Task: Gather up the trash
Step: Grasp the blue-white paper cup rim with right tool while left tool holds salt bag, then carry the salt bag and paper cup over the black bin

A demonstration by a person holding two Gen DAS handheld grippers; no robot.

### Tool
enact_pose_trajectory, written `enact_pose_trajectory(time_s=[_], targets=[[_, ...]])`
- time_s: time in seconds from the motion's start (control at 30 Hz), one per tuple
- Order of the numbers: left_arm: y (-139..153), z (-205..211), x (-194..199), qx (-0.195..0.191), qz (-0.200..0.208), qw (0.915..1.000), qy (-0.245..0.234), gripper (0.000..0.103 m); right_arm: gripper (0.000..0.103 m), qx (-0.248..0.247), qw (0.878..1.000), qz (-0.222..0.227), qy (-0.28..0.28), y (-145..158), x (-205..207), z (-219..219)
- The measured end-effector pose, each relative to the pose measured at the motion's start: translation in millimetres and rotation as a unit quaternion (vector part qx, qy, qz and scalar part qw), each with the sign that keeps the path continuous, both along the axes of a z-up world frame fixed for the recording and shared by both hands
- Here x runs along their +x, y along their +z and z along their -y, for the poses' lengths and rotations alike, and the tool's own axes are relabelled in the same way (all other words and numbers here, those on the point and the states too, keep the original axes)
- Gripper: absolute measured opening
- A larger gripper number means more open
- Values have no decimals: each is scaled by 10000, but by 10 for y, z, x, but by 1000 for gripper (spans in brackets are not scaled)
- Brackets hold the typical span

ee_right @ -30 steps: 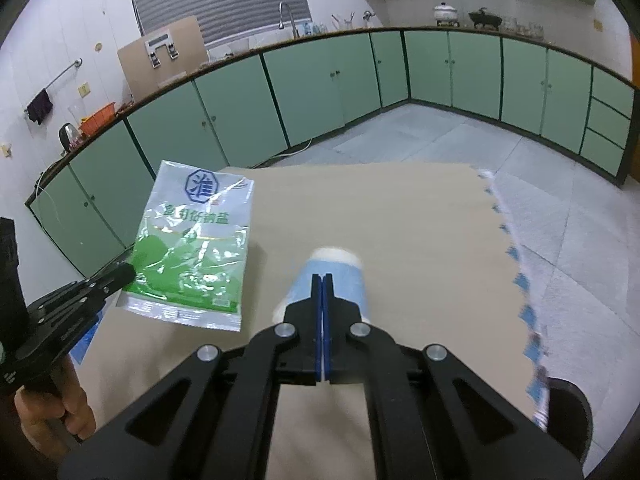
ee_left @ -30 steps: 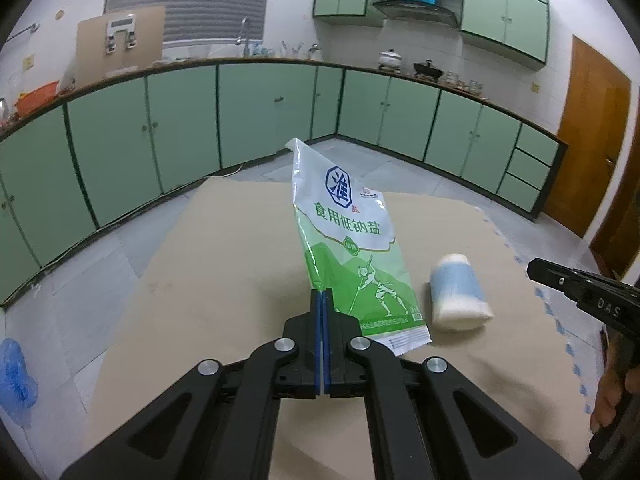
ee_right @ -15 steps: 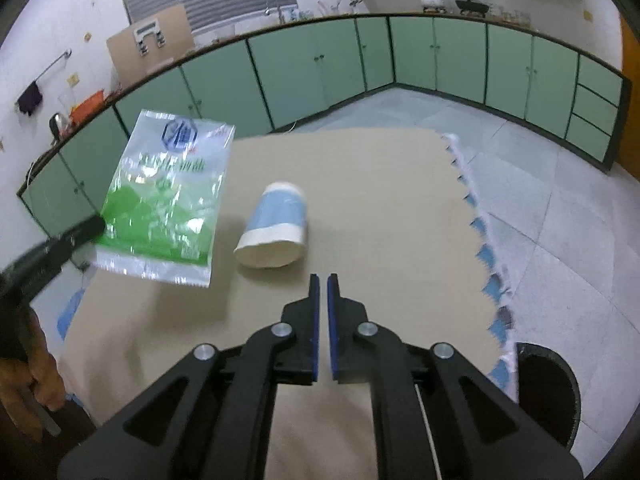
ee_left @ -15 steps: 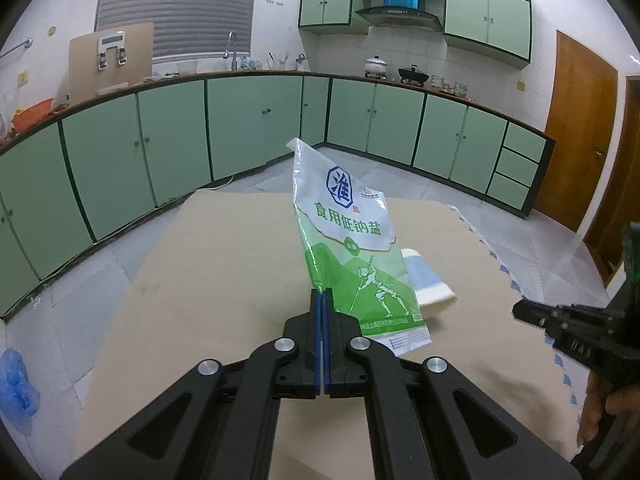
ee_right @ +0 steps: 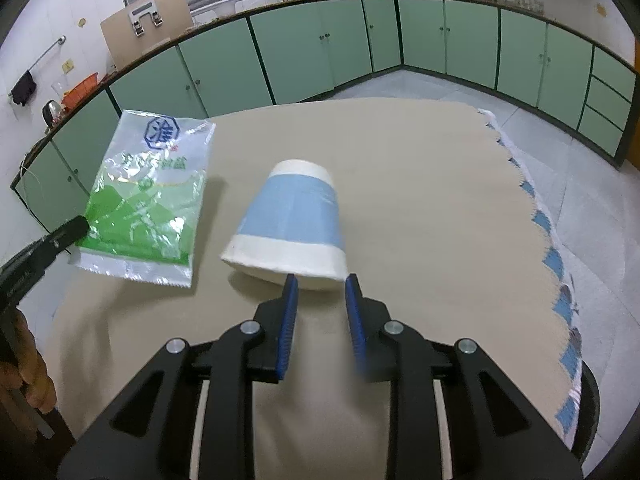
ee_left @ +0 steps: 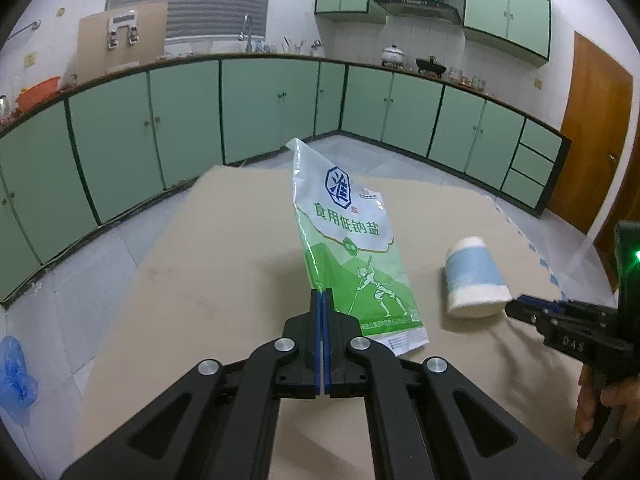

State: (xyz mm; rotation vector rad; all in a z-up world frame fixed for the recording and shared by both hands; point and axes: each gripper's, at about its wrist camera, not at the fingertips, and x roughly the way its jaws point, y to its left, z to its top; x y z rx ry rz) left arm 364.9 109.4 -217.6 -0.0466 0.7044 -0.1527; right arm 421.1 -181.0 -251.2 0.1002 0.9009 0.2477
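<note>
The left gripper [ee_left: 322, 294] had its blue-lined jaws pressed fully together on the lower edge of a green-and-white salt packet [ee_left: 352, 248], which stood up from the fingertips toward twelve o'clock, lifted clear of the tan table [ee_left: 224, 264]. From the right wrist camera the same salt packet [ee_right: 150, 196] hung at about ten o'clock, pinched at its lower left corner by the left gripper [ee_right: 80, 226].

A blue-and-white paper cup [ee_right: 290, 224] lay on its side on the table [ee_right: 420, 184], rim nearest the camera and base pointing to twelve o'clock. The right gripper [ee_right: 320, 286] was parted to roughly the cup's rim width (holding nothing), its fingertips just at the rim; whether they touched it was hard to tell, since the right finger was blurred. In the left wrist view the paper cup [ee_left: 474, 278] sat at three o'clock of the packet, with the right gripper [ee_left: 516, 307] just beside its rim.
</note>
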Motion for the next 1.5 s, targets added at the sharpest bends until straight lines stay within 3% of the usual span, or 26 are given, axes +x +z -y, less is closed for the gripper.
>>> enact_pose_trajectory(time_s=[0.13, 0.2, 0.5, 0.67, 0.83, 0.9, 0.93, 1.17, 1.23, 1.27, 1.5], targets=[[-99, 11, 32, 3, -85, 10000, -42, 1, 23, 48, 10000, -43, 37, -56, 76, 16], [-129, 8, 38, 9, -119, 9999, -39, 1, 1, 46, 10000, -17, 82, -74, 80, 28], [-103, 32, 11, 15, -110, 9999, -45, 1, 0, 176, 9997, 104, 126, 33, 21, 55], [-83, 34, 0, 3, -85, 10000, -50, 1, 0, 111, 9997, -53, 194, -12, 52, 22], [-79, 21, 14, -24, -82, 10000, -31, 1, 10, 8, 9999, -60, 112, -72, 58, -6], [-75, 19, 20, -30, -74, 10000, -33, 1, 30, 0, 9999, -71, 79, -94, 78, -8], [-71, 20, 19, -27, -71, 10000, -28, 1, 33, -11, 10000, -63, 75, -102, 89, -19], [-65, 34, 45, -31, -80, 9999, -57, 1, 33, 301, 9995, -126, 55, -170, 250, -29], [-70, 28, 53, -25, -90, 9999, -52, 1, 24, 359, 9992, -130, 119, -179, 296, -53], [-71, 25, 58, -24, -95, 9999, -49, 1, 8, 385, 9990, -154, 159, -187, 310, -57], [-52, 57, 27, -6, -96, 9999, -56, 1, 3, 449, 9988, 29, 209, -50, 186, -3]])
